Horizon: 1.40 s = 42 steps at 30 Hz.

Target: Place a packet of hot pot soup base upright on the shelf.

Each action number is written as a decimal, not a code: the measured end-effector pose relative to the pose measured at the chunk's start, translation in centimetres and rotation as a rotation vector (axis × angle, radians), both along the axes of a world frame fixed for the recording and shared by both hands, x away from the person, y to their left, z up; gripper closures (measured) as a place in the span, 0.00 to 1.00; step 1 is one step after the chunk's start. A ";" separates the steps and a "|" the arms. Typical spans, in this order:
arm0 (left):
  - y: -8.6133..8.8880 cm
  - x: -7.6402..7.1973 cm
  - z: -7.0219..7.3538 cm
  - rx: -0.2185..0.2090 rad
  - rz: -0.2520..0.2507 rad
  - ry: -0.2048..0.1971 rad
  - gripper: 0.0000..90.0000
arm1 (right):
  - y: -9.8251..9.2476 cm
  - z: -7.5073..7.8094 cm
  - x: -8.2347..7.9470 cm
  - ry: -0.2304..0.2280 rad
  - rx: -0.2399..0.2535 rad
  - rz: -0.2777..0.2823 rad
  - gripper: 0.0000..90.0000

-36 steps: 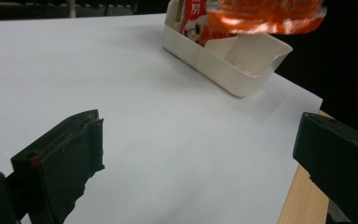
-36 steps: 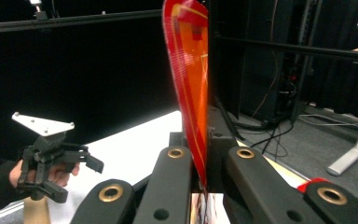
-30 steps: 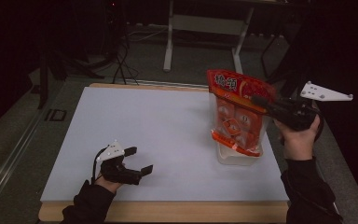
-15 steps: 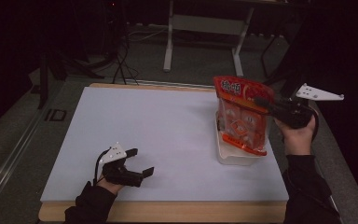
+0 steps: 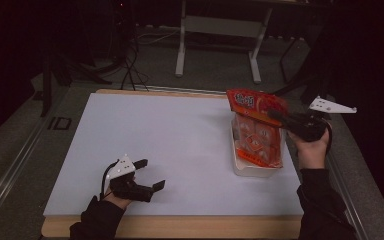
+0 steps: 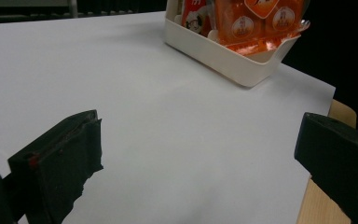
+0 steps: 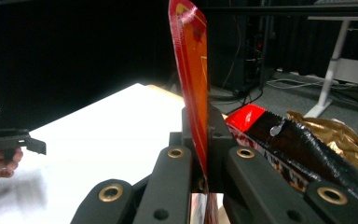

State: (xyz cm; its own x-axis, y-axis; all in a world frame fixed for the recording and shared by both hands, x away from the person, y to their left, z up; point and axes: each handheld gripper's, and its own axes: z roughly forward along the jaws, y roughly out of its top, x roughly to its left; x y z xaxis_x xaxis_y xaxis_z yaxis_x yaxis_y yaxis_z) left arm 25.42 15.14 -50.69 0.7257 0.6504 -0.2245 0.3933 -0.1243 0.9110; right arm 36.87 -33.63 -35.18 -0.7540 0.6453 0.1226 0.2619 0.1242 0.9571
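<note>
An orange snack bag (image 5: 257, 130) hangs upright by its top edge from my right gripper (image 5: 276, 116), which is shut on it. The bag's lower end reaches into a white bin (image 5: 240, 167) at the right of the white board. In the right gripper view the bag's red and orange edge (image 7: 193, 65) rises between the closed jaws of that gripper (image 7: 199, 122). My left gripper (image 5: 151, 174) rests open near the board's front left, holding nothing. The left gripper view looks between its wide-open jaws (image 6: 199, 122) across to the bin (image 6: 223, 53) and the bag (image 6: 256, 18).
In the right gripper view, a red and black packet (image 7: 279, 140) and a golden packet (image 7: 342, 135) lie below the jaws. The white board (image 5: 170, 135) lies on a wooden table (image 5: 180, 227). A grey stand (image 5: 220, 30) and cables sit on the floor beyond.
My right gripper has come down with the orange bag, whose bottom now sits lower in the white bin. The left gripper has stayed where it was, still open.
</note>
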 end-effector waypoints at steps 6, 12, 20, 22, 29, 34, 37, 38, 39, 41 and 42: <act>0.0 0.0 -0.1 -0.008 0.001 0.000 0.01 | -0.4 -1.8 -0.2 0.031 0.014 -0.017 1.00; 0.0 0.1 -0.2 -0.007 0.000 0.007 0.01 | -1.4 -2.8 -0.6 0.042 0.035 -0.042 1.00; -0.2 0.1 -0.3 -0.001 -0.007 0.013 0.01 | -2.5 -3.4 -1.3 0.040 0.001 -0.078 1.00; -0.2 0.1 -0.3 -0.003 -0.007 0.014 0.01 | -2.6 -3.5 -1.5 0.045 -0.010 -0.085 1.00; -0.2 0.1 -0.4 -0.001 -0.010 0.017 0.01 | -3.3 -4.4 -2.3 0.040 -0.005 -0.101 1.00; -0.3 0.1 -0.5 0.007 -0.010 0.019 0.01 | -3.5 -5.1 -2.5 0.053 -0.005 -0.105 0.99; -0.3 0.1 -0.4 0.016 -0.014 0.014 0.01 | -3.2 -5.5 -2.4 0.058 -0.006 -0.098 0.99; -0.3 0.1 -0.5 0.009 -0.015 0.016 0.01 | -3.2 -5.5 -2.4 0.059 -0.007 -0.100 0.99; -0.3 0.1 -0.5 0.005 -0.013 0.020 0.01 | -3.1 -5.5 -2.4 0.060 -0.009 -0.101 0.97; -0.3 0.1 -0.5 0.006 -0.013 0.017 0.01 | -3.0 -5.6 -2.4 0.064 -0.012 -0.105 0.96; -0.3 0.1 -0.5 0.003 -0.014 0.019 0.01 | -2.9 -5.6 -2.4 0.064 -0.010 -0.103 0.93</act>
State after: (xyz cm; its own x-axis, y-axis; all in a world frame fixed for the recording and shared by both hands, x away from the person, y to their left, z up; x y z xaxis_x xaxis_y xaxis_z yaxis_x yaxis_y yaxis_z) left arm 25.53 14.81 -51.18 0.7300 0.6410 -0.2370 0.4092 -0.1321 0.9028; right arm 34.48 -36.55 -40.75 -0.6744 0.7206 0.1611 0.3340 0.1031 0.9369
